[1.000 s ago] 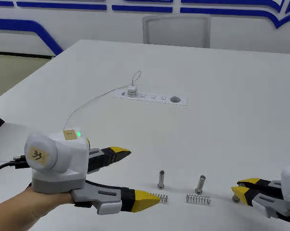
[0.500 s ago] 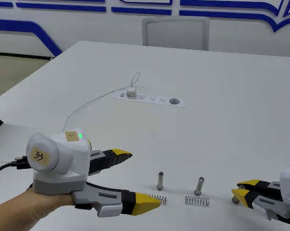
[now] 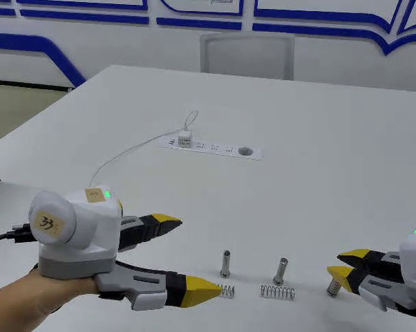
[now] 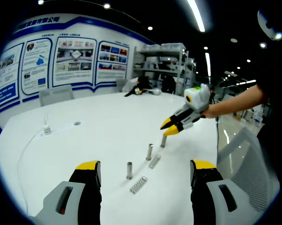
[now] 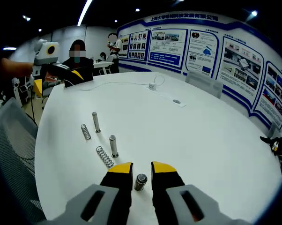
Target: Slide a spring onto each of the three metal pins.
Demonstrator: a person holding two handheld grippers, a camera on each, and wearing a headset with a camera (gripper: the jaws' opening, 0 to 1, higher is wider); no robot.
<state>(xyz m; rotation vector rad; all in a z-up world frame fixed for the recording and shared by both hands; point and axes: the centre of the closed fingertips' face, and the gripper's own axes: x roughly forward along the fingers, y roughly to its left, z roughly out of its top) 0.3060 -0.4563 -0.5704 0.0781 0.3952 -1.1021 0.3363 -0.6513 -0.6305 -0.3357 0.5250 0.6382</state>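
The left tool (image 3: 201,254), jaws wide apart, is hovering left of the middle pin (image 3: 280,271). Two springs are lying on the tabletop (image 3: 318,194): one spring (image 3: 277,292) in front of the middle pin, the other spring (image 3: 227,291) further left, its long axis pointing sideways at the left tool's lower jaw. The right tool (image 5: 142,168), right of the middle pin, is straddling the end pin (image 5: 140,182), jaws nearly together; whether they are pinching it, I cannot tell.
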